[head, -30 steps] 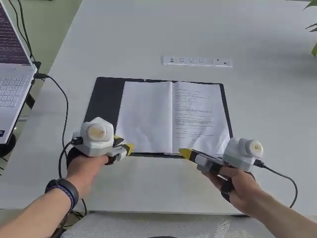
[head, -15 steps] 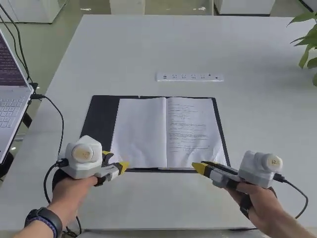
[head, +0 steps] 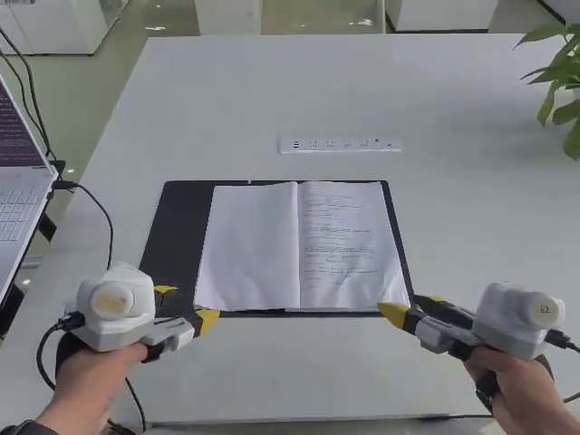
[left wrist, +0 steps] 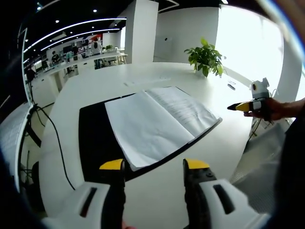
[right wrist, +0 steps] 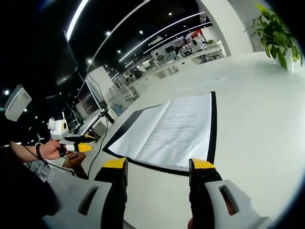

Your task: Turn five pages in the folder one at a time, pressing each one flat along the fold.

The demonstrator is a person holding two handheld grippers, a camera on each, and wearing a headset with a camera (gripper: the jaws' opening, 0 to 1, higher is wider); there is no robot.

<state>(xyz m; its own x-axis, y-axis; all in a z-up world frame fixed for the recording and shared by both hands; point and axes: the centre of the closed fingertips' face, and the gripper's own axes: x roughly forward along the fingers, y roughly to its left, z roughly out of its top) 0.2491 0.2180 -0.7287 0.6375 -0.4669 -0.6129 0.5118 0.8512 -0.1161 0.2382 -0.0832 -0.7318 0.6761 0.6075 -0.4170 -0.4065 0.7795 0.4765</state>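
Head view: a black folder lies open at the centre of a white table, a blank white page on its left and a printed page on its right, both lying flat. At 7 o'clock a hand holds the left gripper, its yellow-tipped jaws apart and empty, just off the folder's near left corner. At 5 o'clock the right gripper points at the near right corner, jaws slightly parted, gripping nothing. A white power strip lies beyond the folder at 12 o'clock, a laptop at 9 o'clock, a plant at 2 o'clock. Left gripper view: the left gripper shows its jaws wide apart and empty at 6 o'clock, with the folder at the centre just beyond them; the right gripper is at 3 o'clock. Right gripper view: the right gripper has open, empty jaws at 6 o'clock, the folder sits beyond them at the centre, and the left gripper is at 9 o'clock.
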